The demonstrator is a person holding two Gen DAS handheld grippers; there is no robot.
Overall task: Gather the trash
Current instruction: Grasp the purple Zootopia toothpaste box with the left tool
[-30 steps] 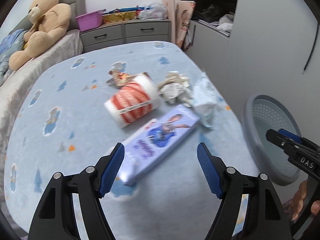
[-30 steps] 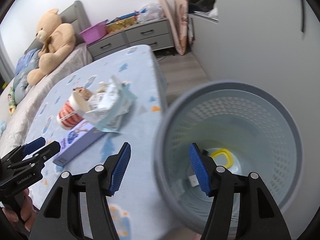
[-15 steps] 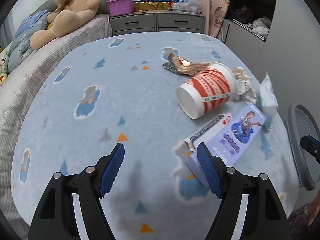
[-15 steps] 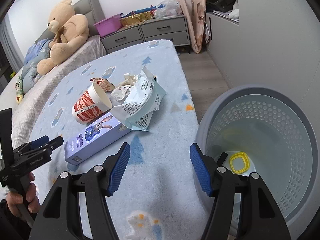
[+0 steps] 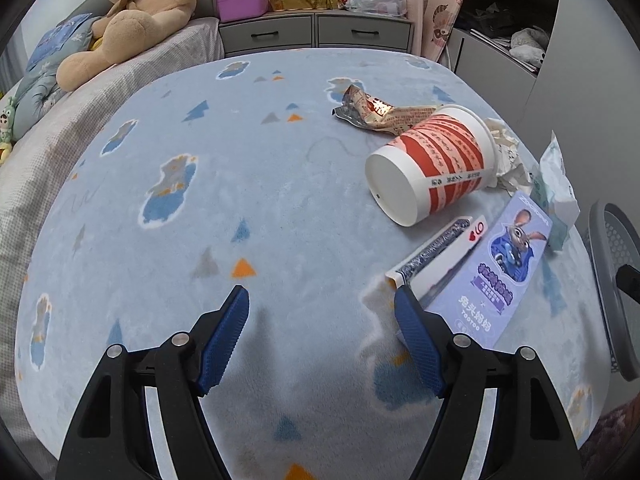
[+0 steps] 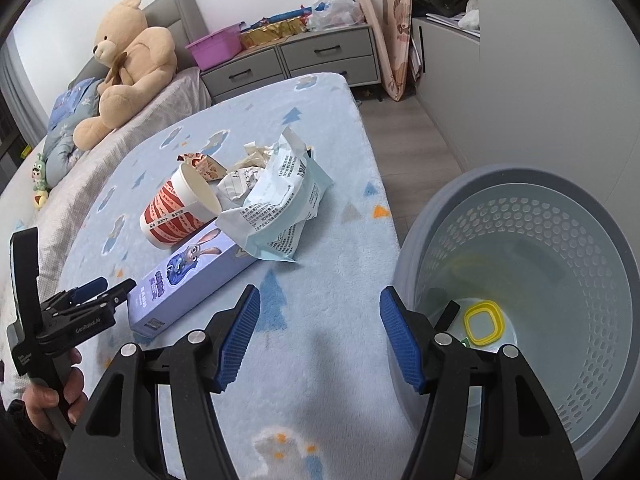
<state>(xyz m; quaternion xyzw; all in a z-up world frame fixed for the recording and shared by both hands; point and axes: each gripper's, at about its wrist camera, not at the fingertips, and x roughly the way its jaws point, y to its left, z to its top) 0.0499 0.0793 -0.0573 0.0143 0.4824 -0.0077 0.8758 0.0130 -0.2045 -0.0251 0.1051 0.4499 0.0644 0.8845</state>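
Note:
Trash lies on the blue blanket: a purple box (image 5: pixel 476 276) (image 6: pixel 192 272) with a rabbit picture, a red-striped paper cup (image 5: pixel 430 164) (image 6: pixel 176 208) on its side, a foil wrapper (image 5: pixel 372 110), crumpled paper (image 5: pixel 506 152) and a pale blue bag (image 6: pixel 280 204). My left gripper (image 5: pixel 322 320) (image 6: pixel 106 286) is open over bare blanket; its right fingertip stands at the box's near end. My right gripper (image 6: pixel 320 320) is open and empty, straddling the blanket's edge and the rim of the grey bin (image 6: pixel 532 316), which holds a yellow ring (image 6: pixel 484 322).
A teddy bear (image 5: pixel 136 8) sits on the bed at the far left. Grey drawers (image 5: pixel 316 34) with a purple tub stand behind, a grey cabinet (image 5: pixel 500 56) to the right. A hand (image 6: pixel 60 396) holds the left gripper. Wooden floor (image 6: pixel 404 132) runs beside the bed.
The left gripper swung left, from straddling the purple box to standing beside its near end. The right gripper shifted left off the bin's rim toward the blanket. Both stayed open.

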